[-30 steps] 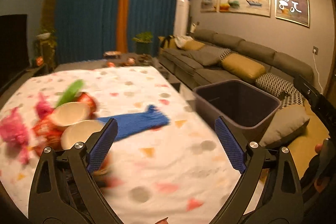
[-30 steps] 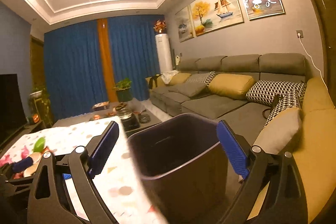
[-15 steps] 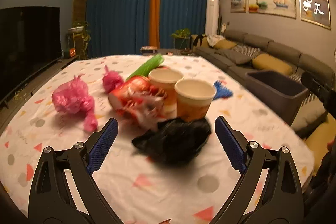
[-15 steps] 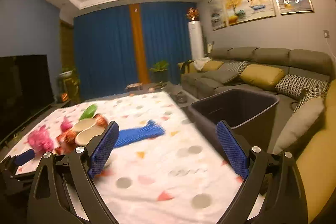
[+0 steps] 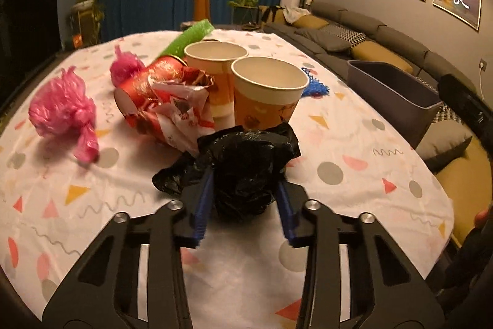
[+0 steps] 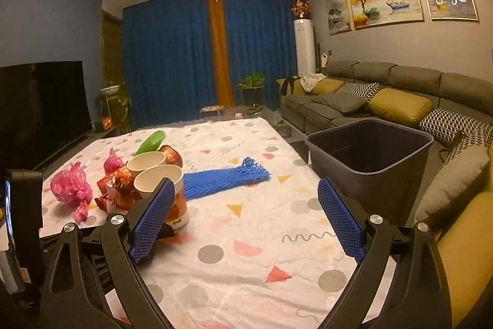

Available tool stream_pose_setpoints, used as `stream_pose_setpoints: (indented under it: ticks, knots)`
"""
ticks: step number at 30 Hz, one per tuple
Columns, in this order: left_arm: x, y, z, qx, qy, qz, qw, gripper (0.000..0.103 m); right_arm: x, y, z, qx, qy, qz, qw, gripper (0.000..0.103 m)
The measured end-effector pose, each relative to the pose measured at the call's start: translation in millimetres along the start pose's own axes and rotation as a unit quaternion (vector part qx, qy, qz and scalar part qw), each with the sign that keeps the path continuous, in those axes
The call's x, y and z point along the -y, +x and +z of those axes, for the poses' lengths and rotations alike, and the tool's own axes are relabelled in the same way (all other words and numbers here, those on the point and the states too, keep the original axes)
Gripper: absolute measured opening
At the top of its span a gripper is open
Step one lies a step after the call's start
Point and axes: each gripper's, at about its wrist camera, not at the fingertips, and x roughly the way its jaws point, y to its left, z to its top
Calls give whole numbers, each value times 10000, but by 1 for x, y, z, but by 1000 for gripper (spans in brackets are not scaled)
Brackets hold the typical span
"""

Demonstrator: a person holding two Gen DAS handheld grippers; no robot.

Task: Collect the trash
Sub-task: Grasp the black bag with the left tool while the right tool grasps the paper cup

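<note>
While our left gripper (image 5: 243,199) has closed its jaws against the crumpled black bag (image 5: 243,165) just in front of the paper cups (image 5: 268,91), our right gripper (image 6: 246,218), wide open and empty, sits nearer the bin (image 6: 369,162).

The left hand-held gripper (image 5: 243,205) has matte black, cut-out triangular arms, silver round screw heads at the joints, and blue ribbed pads (image 5: 203,205) lining its fingers. The right hand-held gripper (image 6: 246,221) is built alike: black frame, silver screws, blue mesh-textured pads (image 6: 339,218).
</note>
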Motion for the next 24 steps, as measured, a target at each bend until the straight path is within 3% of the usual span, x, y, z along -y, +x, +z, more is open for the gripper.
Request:
stream_pose_setpoints:
  ticks: [2, 6, 11, 15, 19, 24]
  knots:
    - [-3, 1, 0, -29, -61, -92, 9999, 18, -2, 4, -1, -56, 0, 35, 10000, 91]
    - [-6, -6, 0, 81, -75, -172, 9998, 5, -7, 10, -3, -166, -35, 127, 9998, 91]
    - [-12, -30, -2, 218, -67, -438, 9988, 4, -15, 17, -3, -234, -90, 189, 9995, 91]
    - [-18, -54, -3, 434, 1, -449, 9980, 4, -25, 25, -5, -334, -142, 280, 9989, 91]
    - [-34, -74, 0, 667, -125, -284, 9973, 4, -41, 37, -6, -428, -202, 408, 9980, 91]
    - [-64, -86, 10, 917, -472, 181, 9945, 4, -62, 56, -5, -547, -319, 565, 9964, 91]
